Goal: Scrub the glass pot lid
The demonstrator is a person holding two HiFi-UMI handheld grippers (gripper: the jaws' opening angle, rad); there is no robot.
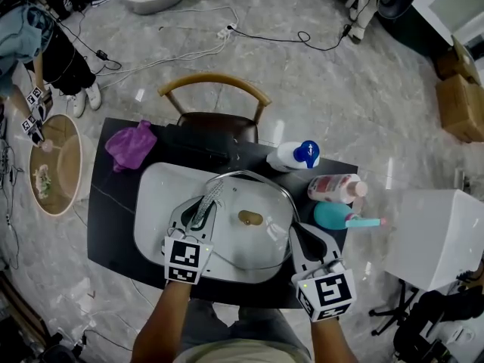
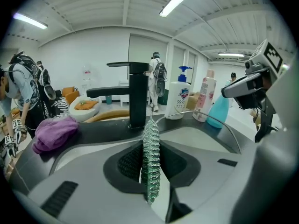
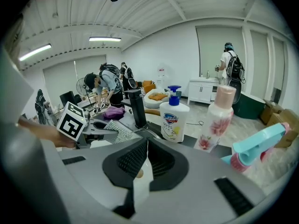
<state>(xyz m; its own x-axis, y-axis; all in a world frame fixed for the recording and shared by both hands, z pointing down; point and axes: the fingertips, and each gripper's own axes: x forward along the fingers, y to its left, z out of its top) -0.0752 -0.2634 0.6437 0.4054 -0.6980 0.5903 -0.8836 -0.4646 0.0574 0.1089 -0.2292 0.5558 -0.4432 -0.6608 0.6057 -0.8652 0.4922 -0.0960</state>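
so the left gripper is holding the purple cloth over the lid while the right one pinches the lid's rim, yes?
Not the purple cloth: the left gripper view shows the left gripper clamped on a silver mesh scrubber. The purple cloth lies apart on the dark counter. The rest holds: the scrubber is over the glass pot lid and the right gripper pinches its rim.

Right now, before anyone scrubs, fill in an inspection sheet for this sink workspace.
Surface: dark counter, white sink set in it.
Job's things: glass pot lid lying in sink; steel scrubber.
Clutter: purple cloth, pump soap bottle, pink floral bottle, teal spray bottle.
Grippers: left gripper fingers shut on steel scrubber; right gripper fingers shut on lid's rim.
Cables: cords and power strip on floor.
Surroundings: wooden chair behind counter; people nearby.
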